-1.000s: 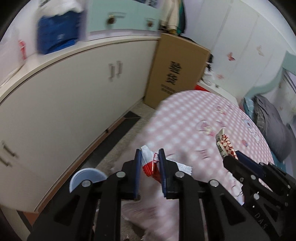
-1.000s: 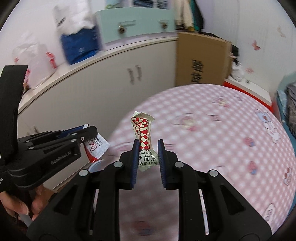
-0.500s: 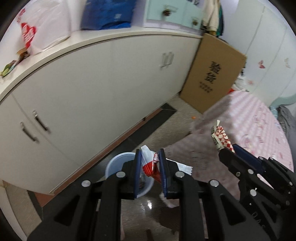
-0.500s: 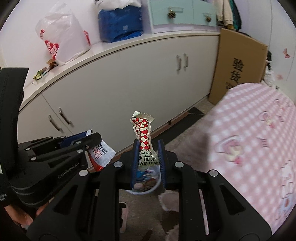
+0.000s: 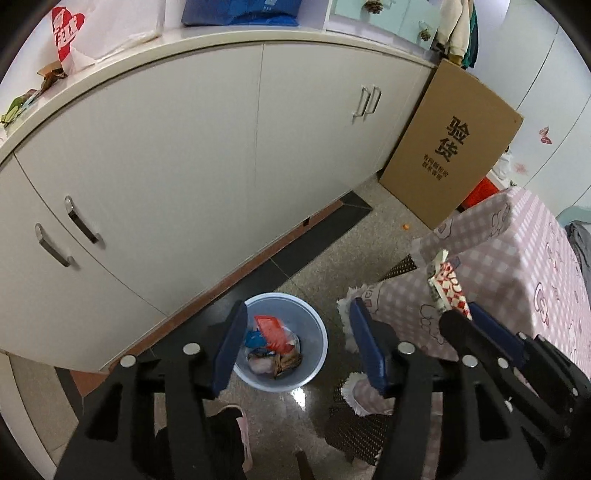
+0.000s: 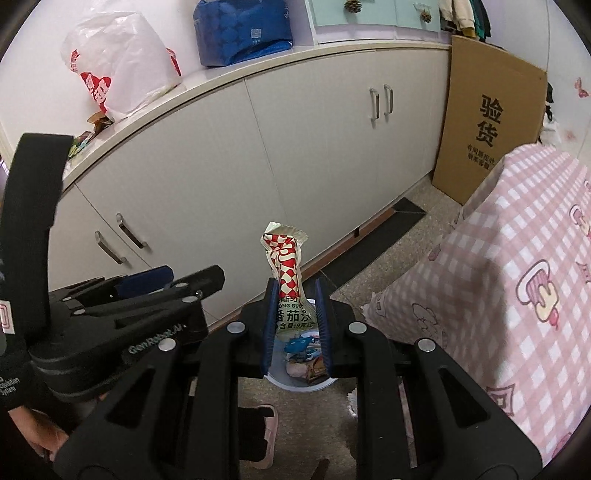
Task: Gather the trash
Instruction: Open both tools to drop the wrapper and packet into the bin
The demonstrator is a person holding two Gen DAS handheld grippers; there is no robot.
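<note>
In the left wrist view, the left claw (image 5: pixel 297 343) hangs over a pale blue bin (image 5: pixel 320 350) on the speckled floor (image 5: pixel 354 243); its jaws have just been opening and now stand apart with nothing between them. A red wrapper (image 5: pixel 272 332) lies on top of the other scraps inside the bin, seen through the gap between the jaws. Behind the bin runs a long white cabinet (image 5: pixel 192 155) with metal handles, and a flat cardboard box (image 5: pixel 448 146) leans against its far end. To the right, a pink checked bedcover (image 5: pixel 517 266) hangs close beside the bin, its frilled edge reaching the floor. The right claw (image 5: pixel 458 315) comes in from the lower right, pinching a red-and-white checked packet (image 5: pixel 448 286). A pink slipper (image 5: pixel 242 424) shows at the bottom edge. In the right wrist view, the right claw (image 6: pixel 295 306) is clamped on the checked packet (image 6: pixel 286 266), which stands upright from the jaws and hides part of the bin (image 6: pixel 299 386) directly beneath. The left claw (image 6: pixel 177 278) reaches in from the left, and part of a hand (image 6: pixel 33 432) is visible under it. On the cabinet (image 6: pixel 295 155) top sit a white plastic bag (image 6: pixel 122 62) with red print and a blue bag (image 6: pixel 243 31); the cardboard box (image 6: pixel 491 122) and the bedcover (image 6: pixel 524 280) fill the right side.
</note>
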